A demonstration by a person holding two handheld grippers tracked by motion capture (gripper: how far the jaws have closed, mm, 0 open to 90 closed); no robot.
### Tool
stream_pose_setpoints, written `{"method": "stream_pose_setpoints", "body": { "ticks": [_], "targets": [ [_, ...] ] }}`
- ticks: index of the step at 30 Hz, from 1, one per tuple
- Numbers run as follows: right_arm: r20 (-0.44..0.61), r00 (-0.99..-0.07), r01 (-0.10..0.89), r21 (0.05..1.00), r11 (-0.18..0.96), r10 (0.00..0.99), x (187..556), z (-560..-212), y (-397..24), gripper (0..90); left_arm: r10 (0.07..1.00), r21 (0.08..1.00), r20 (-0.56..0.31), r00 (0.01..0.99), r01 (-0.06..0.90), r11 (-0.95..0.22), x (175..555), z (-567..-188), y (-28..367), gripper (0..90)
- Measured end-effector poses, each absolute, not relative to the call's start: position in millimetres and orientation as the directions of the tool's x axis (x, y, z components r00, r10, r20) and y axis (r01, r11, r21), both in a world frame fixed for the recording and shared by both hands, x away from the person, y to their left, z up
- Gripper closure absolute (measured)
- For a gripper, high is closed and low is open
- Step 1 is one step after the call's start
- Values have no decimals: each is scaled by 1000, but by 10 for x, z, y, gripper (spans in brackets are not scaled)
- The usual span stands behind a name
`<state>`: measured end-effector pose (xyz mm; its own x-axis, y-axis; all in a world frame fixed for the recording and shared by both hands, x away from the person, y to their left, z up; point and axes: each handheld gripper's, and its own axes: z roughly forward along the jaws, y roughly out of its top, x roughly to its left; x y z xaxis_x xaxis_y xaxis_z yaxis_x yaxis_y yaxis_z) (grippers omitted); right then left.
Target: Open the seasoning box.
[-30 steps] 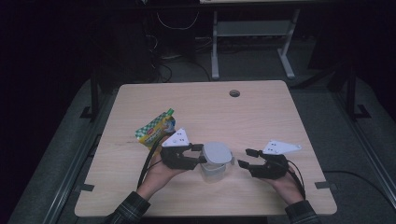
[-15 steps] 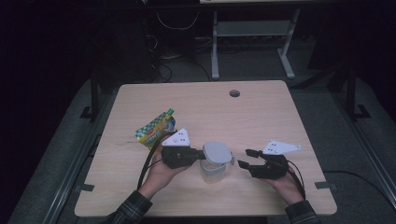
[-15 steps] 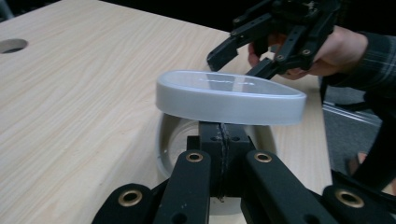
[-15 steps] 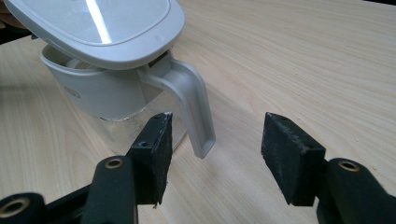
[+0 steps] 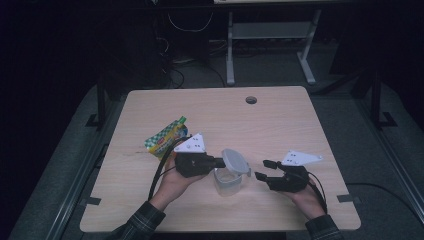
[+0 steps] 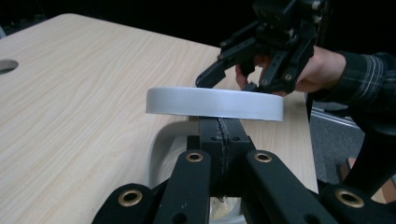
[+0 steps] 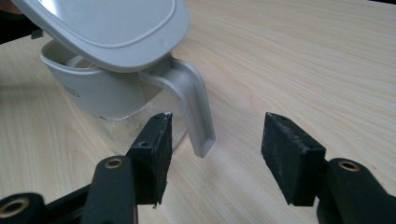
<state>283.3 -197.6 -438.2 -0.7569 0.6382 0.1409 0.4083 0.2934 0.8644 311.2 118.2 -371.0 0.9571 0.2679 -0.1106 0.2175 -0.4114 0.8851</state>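
Our left gripper [image 5: 220,162] had just clamped the lid [image 5: 236,162]; our right gripper [image 5: 267,170] gaped empty. Tilted, the lid could slip onto the jug [image 5: 228,183].

text: none legible | packet [image 5: 167,138]: print too small | jug [image 7: 93,91]: mark blurred

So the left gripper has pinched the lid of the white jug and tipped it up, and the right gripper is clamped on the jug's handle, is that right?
Not quite. The left gripper does pinch the lid of the white jug, tipped up. But the right gripper is not clamped on the handle: the right gripper view shows its jaws open, with the handle just beyond them, untouched.
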Motion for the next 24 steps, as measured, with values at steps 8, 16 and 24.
{"method": "stream_pose_setpoints", "body": {
  "ticks": [8, 16, 24],
  "targets": [
    [143, -757, 409, 865, 292, 638, 2830, -4383, -1981, 426, 258, 892, -109, 960, 209, -401, 3140, -3657, 1107, 900],
    [146, -758, 412, 863, 294, 636, 2827, -4386, -1981, 426, 245, 894, -104, 964, 198, -402, 3168, -3626, 1038, 900],
    [146, -761, 413, 861, 298, 632, 2829, -4398, -1976, 426, 221, 900, -107, 969, 189, -393, 3214, -3598, 922, 900]
  ]
}}
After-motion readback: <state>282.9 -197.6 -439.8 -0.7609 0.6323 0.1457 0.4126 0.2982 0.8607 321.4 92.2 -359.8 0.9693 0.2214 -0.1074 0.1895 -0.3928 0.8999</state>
